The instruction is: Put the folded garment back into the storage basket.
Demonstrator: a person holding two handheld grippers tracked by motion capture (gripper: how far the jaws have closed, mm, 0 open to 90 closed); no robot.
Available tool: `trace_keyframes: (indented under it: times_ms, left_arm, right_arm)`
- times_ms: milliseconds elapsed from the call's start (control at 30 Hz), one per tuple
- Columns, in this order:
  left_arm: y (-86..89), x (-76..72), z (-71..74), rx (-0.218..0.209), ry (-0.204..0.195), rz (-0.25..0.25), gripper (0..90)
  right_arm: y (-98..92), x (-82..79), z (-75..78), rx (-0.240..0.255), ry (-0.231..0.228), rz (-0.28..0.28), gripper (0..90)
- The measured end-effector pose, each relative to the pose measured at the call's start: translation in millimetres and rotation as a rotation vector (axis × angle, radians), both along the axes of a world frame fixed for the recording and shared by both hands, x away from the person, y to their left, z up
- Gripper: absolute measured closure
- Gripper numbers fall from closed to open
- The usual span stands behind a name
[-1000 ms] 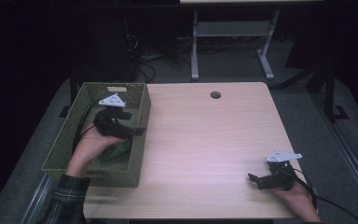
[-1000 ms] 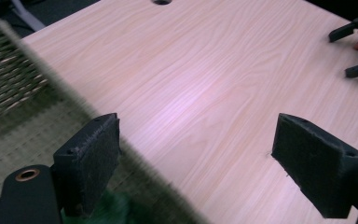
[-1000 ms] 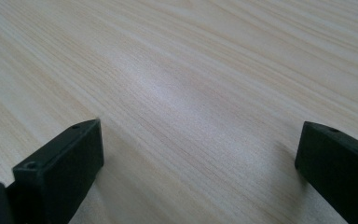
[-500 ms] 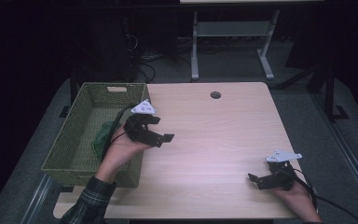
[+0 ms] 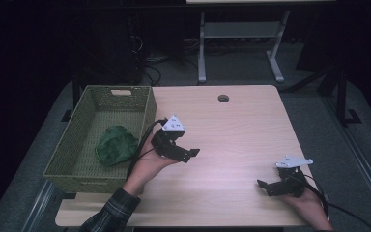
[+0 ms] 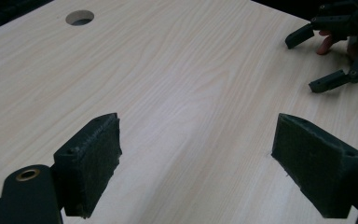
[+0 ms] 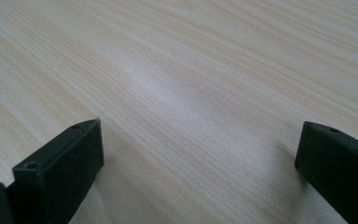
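High view: the green cloth [image 5: 116,145] lies in the wicker basket [image 5: 92,176] at the tabletop's [image 5: 241,130] left edge; just beside it, the left gripper [image 5: 186,153] has wide, empty jaws. The right gripper [image 5: 266,187], near the front right corner, likewise.

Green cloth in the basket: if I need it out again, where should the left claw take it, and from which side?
Probably from straight above. The green cloth lies crumpled on the floor of the woven basket, against its right wall, so the walls block any sideways approach. Pinch the raised fold at the heap's middle with the left claw, whose jaws stand open and empty over the table.
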State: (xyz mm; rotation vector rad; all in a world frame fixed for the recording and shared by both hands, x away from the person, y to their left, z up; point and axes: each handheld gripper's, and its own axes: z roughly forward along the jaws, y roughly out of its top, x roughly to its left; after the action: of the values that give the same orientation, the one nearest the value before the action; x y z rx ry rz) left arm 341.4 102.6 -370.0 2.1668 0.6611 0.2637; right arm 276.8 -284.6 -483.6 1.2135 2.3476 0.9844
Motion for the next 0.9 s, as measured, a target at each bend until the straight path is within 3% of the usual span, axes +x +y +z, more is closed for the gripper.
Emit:
trace_keyframes:
  times_ms: [900]
  left_arm:
    - [-15.9,-0.3,-92.3,0.129,0.035,0.046,14.2]
  right_arm:
    - [0.1,-0.1,0.0,0.000,0.001,-0.001,0.8]
